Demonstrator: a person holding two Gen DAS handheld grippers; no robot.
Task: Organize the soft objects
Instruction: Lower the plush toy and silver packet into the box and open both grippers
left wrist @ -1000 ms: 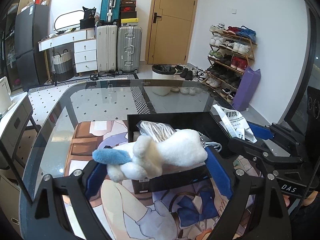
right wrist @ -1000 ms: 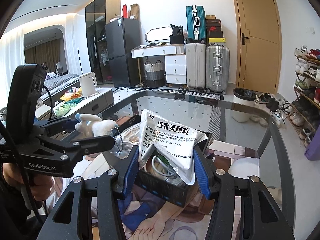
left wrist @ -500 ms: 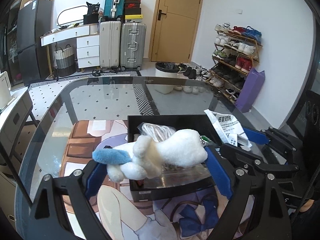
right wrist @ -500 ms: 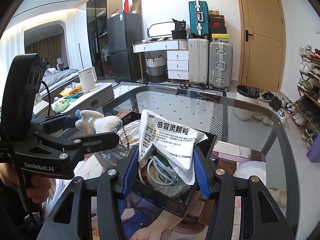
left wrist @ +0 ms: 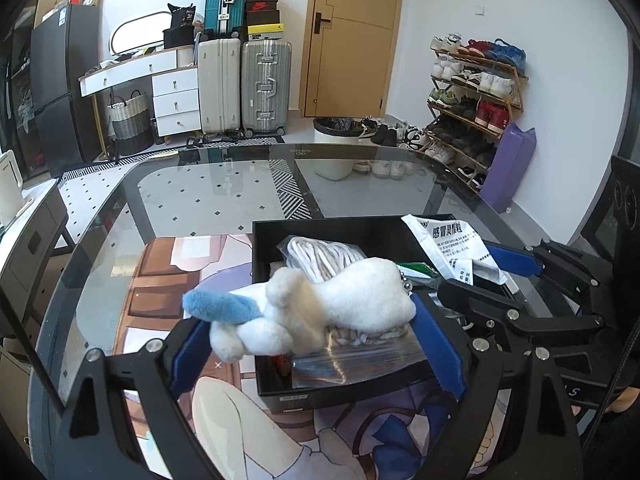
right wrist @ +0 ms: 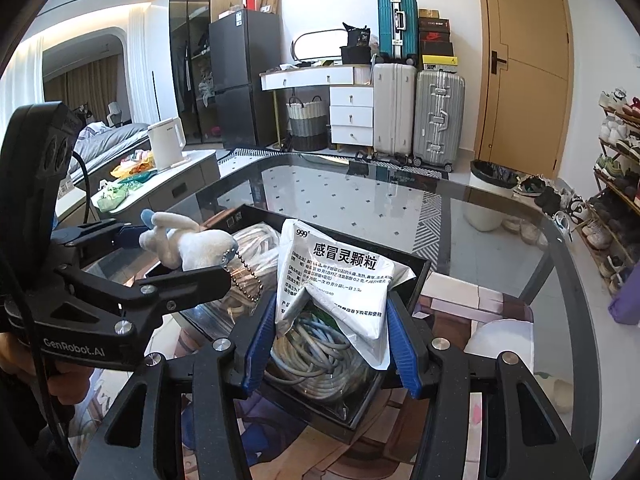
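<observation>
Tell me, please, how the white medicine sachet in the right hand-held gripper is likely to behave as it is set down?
The white medicine sachet probably handles floppy: it already creases and folds between the right hand-held gripper pads. Its glossy foil looks slippery, so it may slide. It seems light, likely to settle loosely on the coiled cables in the black box.

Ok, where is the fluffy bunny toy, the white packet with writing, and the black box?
plush toy (left wrist: 352, 296), left wrist view, on its white body.
white packet (right wrist: 340, 276), right wrist view, on its printed front.
black box (left wrist: 328, 230), left wrist view, on its far wall.
</observation>
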